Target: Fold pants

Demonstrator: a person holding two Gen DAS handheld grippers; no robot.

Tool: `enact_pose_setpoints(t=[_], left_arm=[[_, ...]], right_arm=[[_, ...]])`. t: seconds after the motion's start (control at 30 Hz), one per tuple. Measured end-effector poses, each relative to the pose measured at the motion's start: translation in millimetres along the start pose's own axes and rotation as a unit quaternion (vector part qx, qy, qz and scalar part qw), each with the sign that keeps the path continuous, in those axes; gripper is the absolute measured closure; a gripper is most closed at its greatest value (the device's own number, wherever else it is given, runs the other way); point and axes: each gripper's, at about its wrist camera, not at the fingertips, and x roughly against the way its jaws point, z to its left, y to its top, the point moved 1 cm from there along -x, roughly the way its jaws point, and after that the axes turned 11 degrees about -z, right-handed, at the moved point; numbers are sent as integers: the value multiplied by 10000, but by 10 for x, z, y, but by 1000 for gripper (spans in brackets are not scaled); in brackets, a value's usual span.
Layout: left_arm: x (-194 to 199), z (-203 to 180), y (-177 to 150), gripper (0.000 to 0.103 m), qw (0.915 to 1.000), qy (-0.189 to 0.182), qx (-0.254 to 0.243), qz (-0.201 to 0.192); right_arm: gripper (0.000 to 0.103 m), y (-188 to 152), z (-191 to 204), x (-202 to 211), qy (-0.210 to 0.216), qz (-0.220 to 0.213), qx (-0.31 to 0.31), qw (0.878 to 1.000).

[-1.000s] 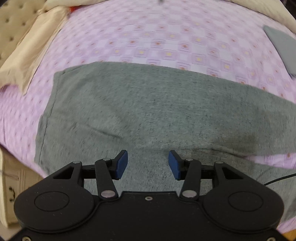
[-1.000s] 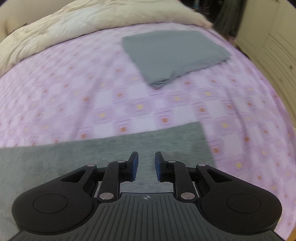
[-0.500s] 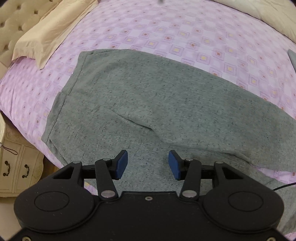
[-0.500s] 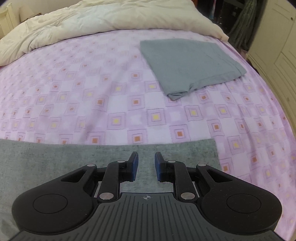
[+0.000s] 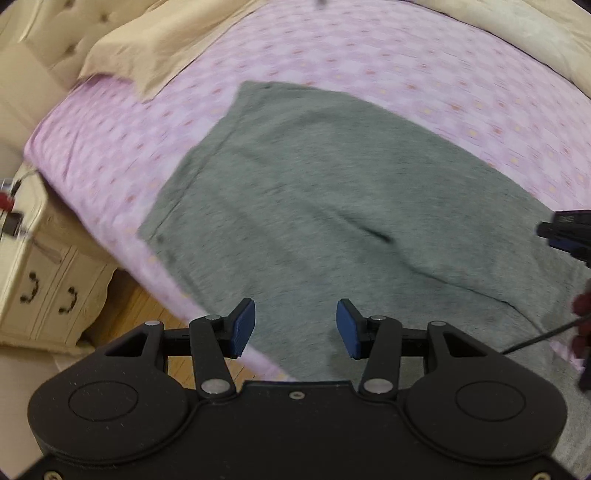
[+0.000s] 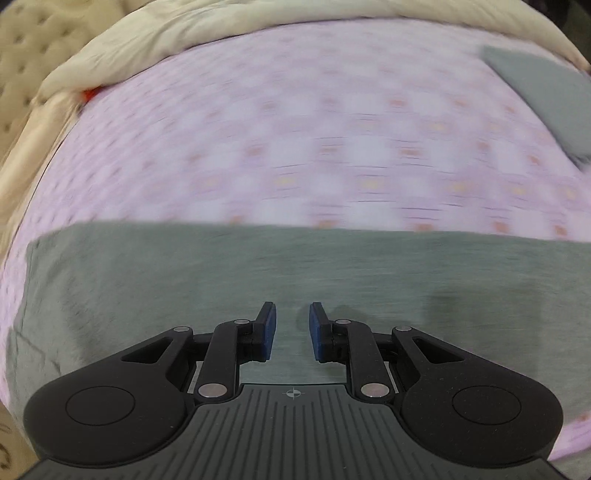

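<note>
Grey pants (image 5: 332,206) lay spread flat on the purple checked bedsheet (image 5: 332,55), waistband end toward the pillow (image 5: 147,48) and the bed's near-left corner, one edge running close to the mattress edge above the wooden floor (image 5: 140,314). The left gripper (image 5: 295,328) hung above the near part of the garment, jaws wide apart, nothing between the blue pads (image 5: 243,328). The right gripper (image 6: 291,330) hung over the pants too, jaws parted by a narrower gap, also empty; both views were smeared by motion blur, so whether either tool touched the cloth could not be told. A shallow crease (image 5: 373,232) showed near the crotch seam. A second, folded grey garment (image 6: 543,96) sat well apart at the far right of the bed; a cream duvet (image 6: 258,22) was bunched along the far side, and a bedside cabinet (image 5: 40,266) stood by the left corner. Judgement on handling: the fabric looked like a soft, fairly thick jersey, light, limp, not slippery, and likely to sag and drag along the sheet when lifted by one point only. Best holds seemed to be the firmer hemmed edges, the waistband corner for one tool and a leg cuff or outer seam for the other, pinching both layers so the fold carries over evenly.
</note>
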Motion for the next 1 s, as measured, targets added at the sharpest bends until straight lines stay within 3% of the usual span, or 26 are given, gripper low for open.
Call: enact_pose_setpoints(t=[0.2,0.37,0.53,0.7,1.0], left_arm=[[-112,582,53,48,9994,148,266,-156],[-371,1152,170,48,9994,-27,347,-71],[-534,1547,295,48,9995,-125,153,-226],[-650,1707,408,48,9990,-371,-51,-234],[-664,1490,454,48,9955,-879,-239,-247]], right_arm=[[83,-173,692,-131,-60,176,273,9995],[83,-251,1179,-18,-71,117,305,9994],[83,-292,1590,159,14,-51,336,9994],[83,-317,1758,434,9,-206,175,9996],[83,-480,1662,805,-179,-255,387,9988]])
